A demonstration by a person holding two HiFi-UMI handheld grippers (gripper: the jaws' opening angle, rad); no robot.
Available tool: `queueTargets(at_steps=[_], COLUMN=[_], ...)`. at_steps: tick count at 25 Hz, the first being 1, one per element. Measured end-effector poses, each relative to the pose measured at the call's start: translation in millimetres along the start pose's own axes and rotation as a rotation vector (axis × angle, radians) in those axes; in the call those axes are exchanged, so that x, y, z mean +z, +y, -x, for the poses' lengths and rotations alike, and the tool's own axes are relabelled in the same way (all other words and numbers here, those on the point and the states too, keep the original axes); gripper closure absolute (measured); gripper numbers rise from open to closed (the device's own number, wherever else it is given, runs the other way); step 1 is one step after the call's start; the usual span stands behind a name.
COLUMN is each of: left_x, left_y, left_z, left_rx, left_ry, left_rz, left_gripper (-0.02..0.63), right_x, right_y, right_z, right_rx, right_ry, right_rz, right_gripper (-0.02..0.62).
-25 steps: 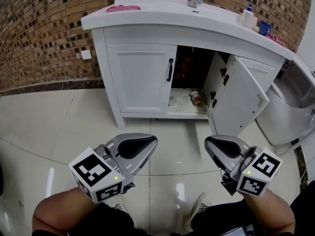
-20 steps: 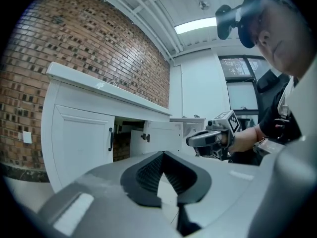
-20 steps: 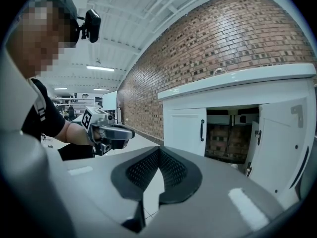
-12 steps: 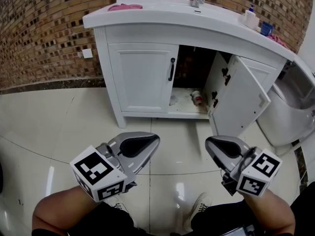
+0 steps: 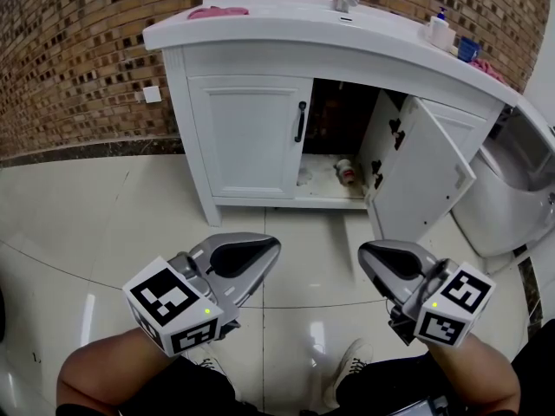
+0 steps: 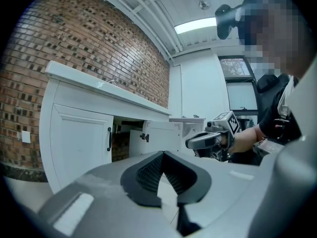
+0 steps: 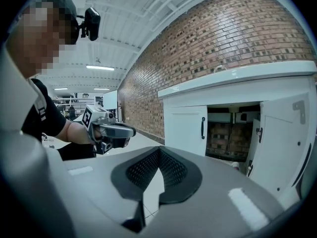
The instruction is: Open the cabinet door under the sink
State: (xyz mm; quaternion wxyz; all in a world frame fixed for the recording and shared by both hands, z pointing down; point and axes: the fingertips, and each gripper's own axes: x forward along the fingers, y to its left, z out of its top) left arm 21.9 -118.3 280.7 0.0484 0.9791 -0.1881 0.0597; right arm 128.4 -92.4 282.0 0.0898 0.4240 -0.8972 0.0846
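The white cabinet under the sink (image 5: 260, 29) has two doors. Its right door (image 5: 425, 176) stands swung wide open, hinges showing on its inner face. The left door (image 5: 247, 133) is closed, with a black handle (image 5: 299, 122) at its right edge. Both grippers hang low over the tiled floor, well short of the cabinet. My left gripper (image 5: 260, 254) is shut with nothing in it, its pads meeting in the left gripper view (image 6: 162, 155). My right gripper (image 5: 373, 258) is likewise shut and empty (image 7: 159, 152). Neither touches the cabinet.
A small container (image 5: 345, 172) lies on the cabinet's floor inside the opening. A pink cloth (image 5: 217, 12) and a soap bottle (image 5: 438, 31) sit on the counter. A white toilet (image 5: 503, 198) stands right of the open door. A brick wall (image 5: 69, 59) runs behind.
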Motion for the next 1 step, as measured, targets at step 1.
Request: queueTargets(at_steps=[1], left_x=[0.3], left_y=[-0.1], left_z=[-0.2], left_rx=[0.0], left_ry=[0.0], left_rz=[0.0], left_gripper=[0.6], right_x=[0.4], right_y=[0.1], right_z=[0.0], right_rx=[0.0], right_ry=[0.0], right_rz=[0.002], right_gripper=[0.589])
